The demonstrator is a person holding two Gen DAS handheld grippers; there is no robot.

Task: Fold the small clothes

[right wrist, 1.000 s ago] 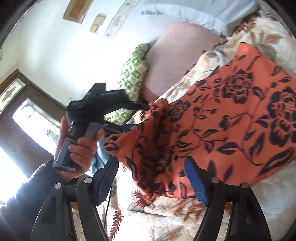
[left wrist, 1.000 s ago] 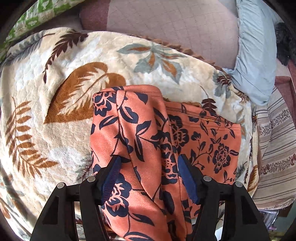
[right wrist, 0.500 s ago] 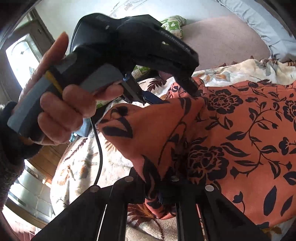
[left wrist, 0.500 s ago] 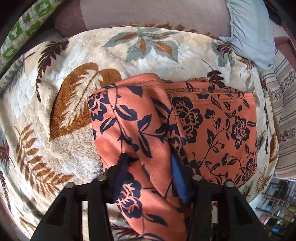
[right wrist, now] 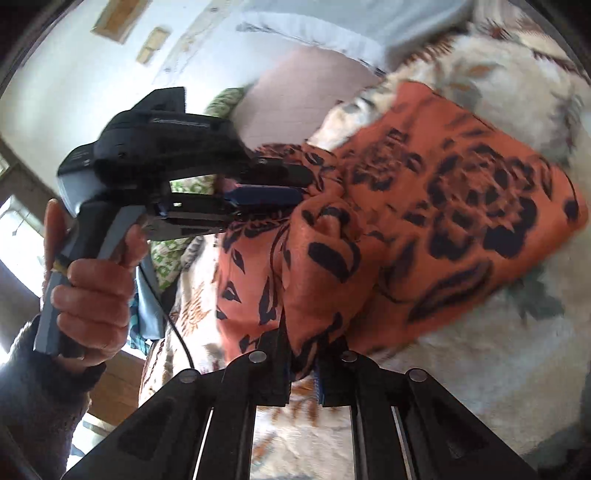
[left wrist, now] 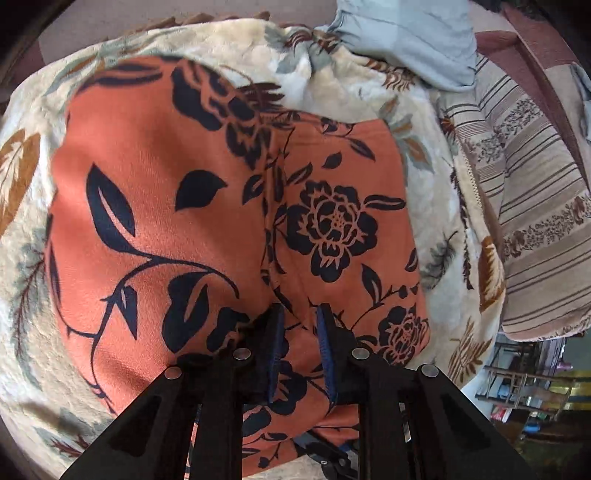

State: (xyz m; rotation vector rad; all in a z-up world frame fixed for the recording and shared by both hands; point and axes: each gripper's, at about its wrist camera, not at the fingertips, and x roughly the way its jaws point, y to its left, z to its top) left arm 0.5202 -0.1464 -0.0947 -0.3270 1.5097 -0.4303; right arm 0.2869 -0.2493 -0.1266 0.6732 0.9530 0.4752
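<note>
Orange floral garment lies on the leaf-print blanket, partly doubled over. Left gripper and right gripper each clamp a bunched near edge. Fold appears mid-course; laying flat and further folds remain.

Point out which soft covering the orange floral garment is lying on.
The cream leaf-print blanket, not the striped brown cloth to its right or the pale blue fabric behind it.
</note>
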